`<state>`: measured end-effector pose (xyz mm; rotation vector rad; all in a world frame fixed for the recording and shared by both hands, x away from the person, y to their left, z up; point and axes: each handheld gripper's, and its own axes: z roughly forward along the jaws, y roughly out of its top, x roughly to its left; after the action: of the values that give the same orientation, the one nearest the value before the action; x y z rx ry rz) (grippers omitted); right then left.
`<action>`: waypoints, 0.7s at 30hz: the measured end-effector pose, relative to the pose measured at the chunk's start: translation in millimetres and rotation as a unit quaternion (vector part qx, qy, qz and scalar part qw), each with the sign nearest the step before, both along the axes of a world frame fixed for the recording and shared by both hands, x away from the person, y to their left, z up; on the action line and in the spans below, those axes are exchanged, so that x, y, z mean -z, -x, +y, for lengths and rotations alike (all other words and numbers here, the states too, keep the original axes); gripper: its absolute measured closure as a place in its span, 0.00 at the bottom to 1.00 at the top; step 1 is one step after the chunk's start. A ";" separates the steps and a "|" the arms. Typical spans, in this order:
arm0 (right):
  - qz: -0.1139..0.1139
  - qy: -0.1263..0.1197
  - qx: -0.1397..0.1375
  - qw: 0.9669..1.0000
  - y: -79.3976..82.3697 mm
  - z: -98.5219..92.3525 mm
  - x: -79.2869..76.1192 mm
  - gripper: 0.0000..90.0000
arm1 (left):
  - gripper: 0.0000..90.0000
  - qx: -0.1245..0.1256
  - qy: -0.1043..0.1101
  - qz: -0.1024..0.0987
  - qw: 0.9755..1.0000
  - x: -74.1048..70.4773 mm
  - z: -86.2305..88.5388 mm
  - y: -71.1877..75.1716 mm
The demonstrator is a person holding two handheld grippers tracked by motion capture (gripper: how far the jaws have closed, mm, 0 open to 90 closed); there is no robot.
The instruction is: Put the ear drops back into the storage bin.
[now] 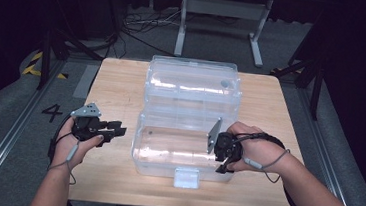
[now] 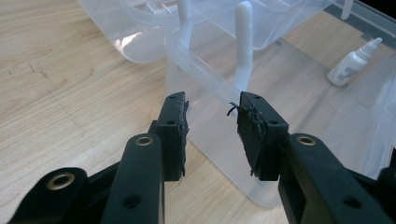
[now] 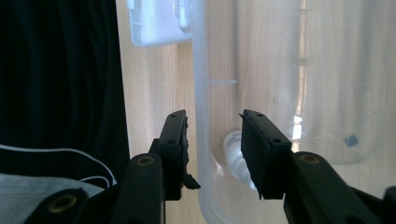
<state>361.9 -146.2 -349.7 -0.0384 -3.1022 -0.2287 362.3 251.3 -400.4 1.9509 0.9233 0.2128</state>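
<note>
Left gripper view looks along the left hand-held gripper [image 2: 212,135], whose two black jaws stand spread with nothing between them; their pads are matte and frayed, with loose threads at the edges, and brass-coloured rivets sit in the glossy black arms. Just past them rises the rounded corner of a clear plastic box [image 2: 210,88], thin-walled and see-through, with white plastic hinge posts on its rim. Inside it lies a small white dropper bottle [image 2: 352,63] with a pointed cap and a printed label too small to read.

Right gripper view shows the right hand-held gripper [image 3: 215,149] with its jaws apart, straddling the box's front wall [image 3: 201,93] without pressing on it: one jaw is outside, the other inside beside the bottle's ribbed white cap [image 3: 233,154]. A white latch [image 3: 156,23] hangs on the rim farther along.

From the high view, the left hand-held gripper [image 1: 113,128] hovers left of the box and apart from it, a grey three-cornered plate on top, while the right hand-held gripper [image 1: 222,156] reaches over the box's right end. The box [image 1: 167,147] sits mid-tabletop, its lid [image 1: 191,86] folded open behind it. The tabletop [image 1: 117,82] is pale wood with fine grain. On the grey floor at left a black "4" [image 1: 52,112] is marked, beside yellow-and-black striped tape [image 1: 35,64].
</note>
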 end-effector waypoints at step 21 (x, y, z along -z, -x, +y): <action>0.012 0.002 -0.028 1.000 2.0 4.8 46.2 0.90 | 0.67 0.016 0.011 -0.033 0.999 -24.9 -19.5 -8.2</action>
<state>359.9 -141.4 -395.9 0.0460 -3.0752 -0.2201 370.5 231.9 -375.5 1.9264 0.8477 0.2465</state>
